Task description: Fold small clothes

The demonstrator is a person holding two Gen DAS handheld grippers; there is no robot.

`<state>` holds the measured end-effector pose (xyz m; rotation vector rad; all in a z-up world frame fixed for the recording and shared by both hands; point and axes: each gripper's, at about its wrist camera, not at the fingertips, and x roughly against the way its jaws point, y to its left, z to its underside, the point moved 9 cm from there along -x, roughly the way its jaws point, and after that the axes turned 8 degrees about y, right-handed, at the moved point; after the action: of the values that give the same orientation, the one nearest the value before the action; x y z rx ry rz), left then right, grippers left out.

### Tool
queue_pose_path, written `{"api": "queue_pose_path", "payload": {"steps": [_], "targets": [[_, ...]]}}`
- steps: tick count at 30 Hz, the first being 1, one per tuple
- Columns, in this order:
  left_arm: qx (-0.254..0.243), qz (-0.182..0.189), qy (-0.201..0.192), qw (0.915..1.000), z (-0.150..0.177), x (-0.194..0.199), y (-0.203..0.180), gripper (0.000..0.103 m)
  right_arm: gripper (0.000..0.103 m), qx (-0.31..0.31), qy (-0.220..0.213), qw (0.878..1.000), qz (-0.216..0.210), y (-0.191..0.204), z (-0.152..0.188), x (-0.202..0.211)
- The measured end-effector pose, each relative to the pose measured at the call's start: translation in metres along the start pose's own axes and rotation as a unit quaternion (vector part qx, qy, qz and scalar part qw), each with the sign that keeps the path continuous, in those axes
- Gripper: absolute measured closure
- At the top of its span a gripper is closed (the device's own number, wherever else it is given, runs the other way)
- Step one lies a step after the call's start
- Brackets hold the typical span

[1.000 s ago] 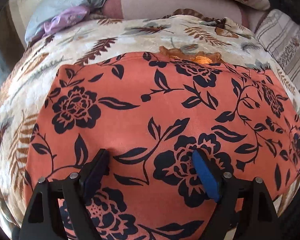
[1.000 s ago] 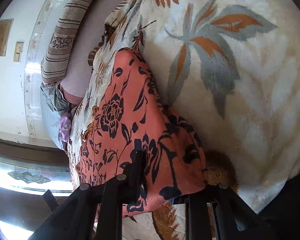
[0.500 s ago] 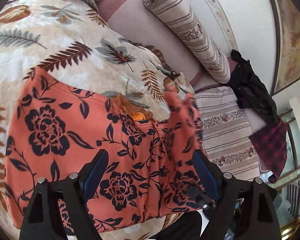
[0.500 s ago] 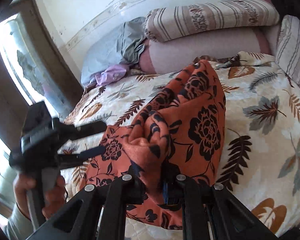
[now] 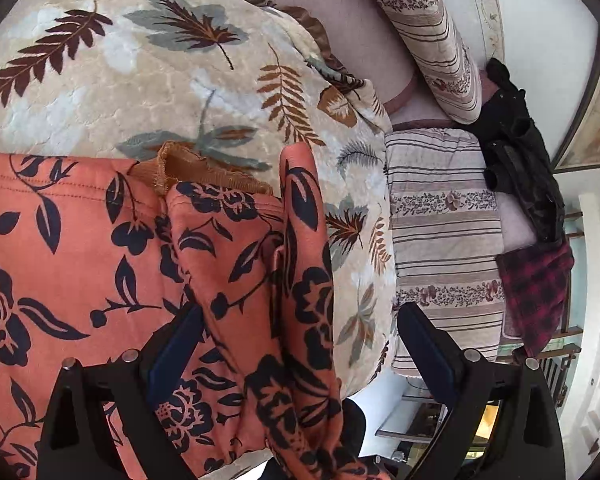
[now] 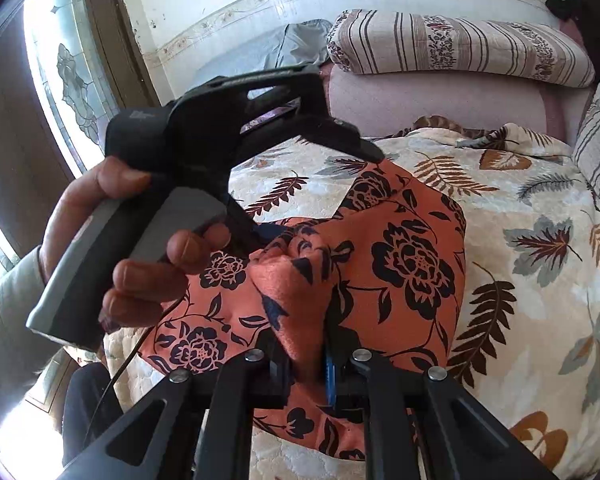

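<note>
An orange garment with black flowers (image 5: pixel 80 248) lies on a leaf-patterned blanket (image 5: pixel 140 80), with a brown ribbed edge (image 5: pixel 204 170) showing at its far side. My left gripper (image 5: pixel 300 344) is open just above it, with a raised fold of the cloth between its fingers. My right gripper (image 6: pixel 306 356) is shut on a bunched corner of the garment (image 6: pixel 400 264) and holds it up off the blanket (image 6: pixel 540 260). The left gripper also shows in the right wrist view (image 6: pixel 320 136), held in a hand over the cloth.
Striped pillows (image 5: pixel 444 232) and a striped bolster (image 6: pixel 460 46) lie along the bed's far and right sides. Black clothing (image 5: pixel 520 152) and a red plaid cloth (image 5: pixel 536 292) lie beyond them. A window (image 6: pixel 64 80) is at the left.
My right gripper has lifted the garment's corner and carried it over toward the left. My left gripper has swung right, so it now looks across the raised fold toward the pillows.
</note>
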<state>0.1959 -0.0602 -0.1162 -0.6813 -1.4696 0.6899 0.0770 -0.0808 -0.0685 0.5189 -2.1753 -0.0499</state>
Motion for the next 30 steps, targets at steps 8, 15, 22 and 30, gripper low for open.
{"api": "queue_pose_path", "payload": {"steps": [8,15,22,30], "targets": [[-0.115,-0.077,-0.044,0.9894,-0.012,0.015,-0.027,0.087,0.090,0.030,0.004,0.999,0.012,0.013,0.003,0.004],[-0.216,-0.102,-0.154,0.9587,0.015,0.117,-0.028,0.089,0.090,0.085,-0.007,0.996,-0.026,0.083,-0.007,0.008],[-0.031,-0.174,-0.111,0.9779,0.004,0.125,0.166,0.089,0.091,0.100,0.115,0.985,-0.079,0.139,0.029,-0.096],[-0.124,-0.156,-0.158,0.9673,0.002,0.152,0.112,0.090,0.091,0.097,0.089,0.988,-0.084,0.154,0.003,-0.074]]}}
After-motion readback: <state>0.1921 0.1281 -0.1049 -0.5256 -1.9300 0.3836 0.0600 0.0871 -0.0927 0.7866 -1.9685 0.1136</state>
